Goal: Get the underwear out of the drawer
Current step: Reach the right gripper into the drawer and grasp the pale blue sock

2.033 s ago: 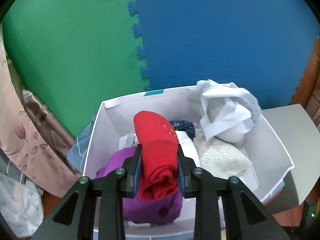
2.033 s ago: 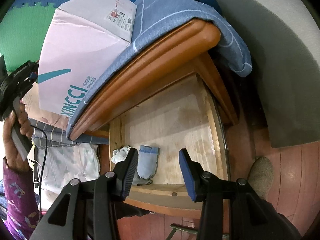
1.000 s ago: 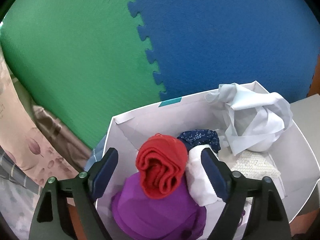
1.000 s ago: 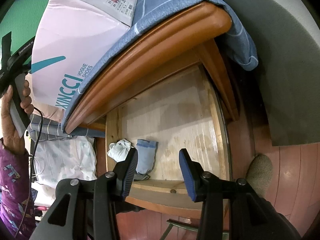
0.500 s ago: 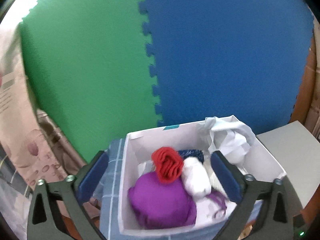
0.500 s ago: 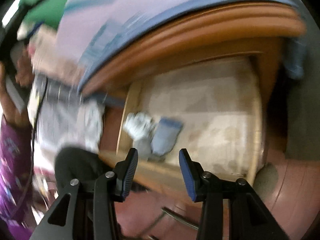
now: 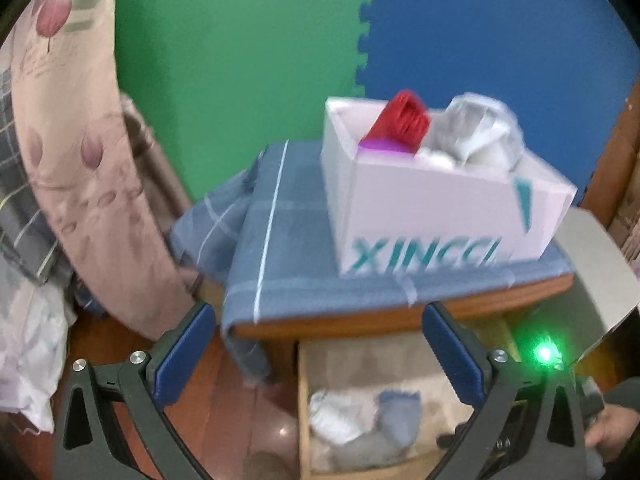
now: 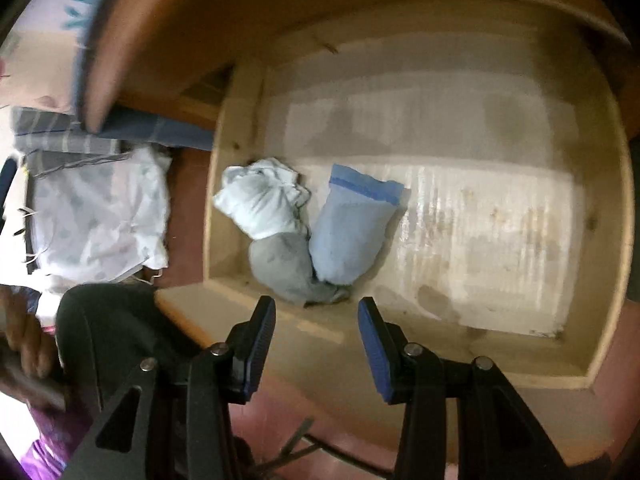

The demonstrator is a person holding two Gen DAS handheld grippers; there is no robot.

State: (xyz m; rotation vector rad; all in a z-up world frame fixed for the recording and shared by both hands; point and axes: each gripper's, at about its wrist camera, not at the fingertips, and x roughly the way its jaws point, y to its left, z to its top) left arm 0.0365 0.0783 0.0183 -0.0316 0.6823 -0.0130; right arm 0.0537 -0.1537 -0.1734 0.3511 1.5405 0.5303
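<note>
Underwear (image 8: 349,229) is being seen as soft and light, best pinched mid-roll; both grippers (image 8: 316,340) are being held open, empty.

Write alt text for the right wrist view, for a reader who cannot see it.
An open wooden drawer seen from above holds three rolled garments in its left front corner: a white one, a grey one and a light blue one. The right tool hangs over the drawer's front edge, its blue pads apart and holding nothing.
</note>
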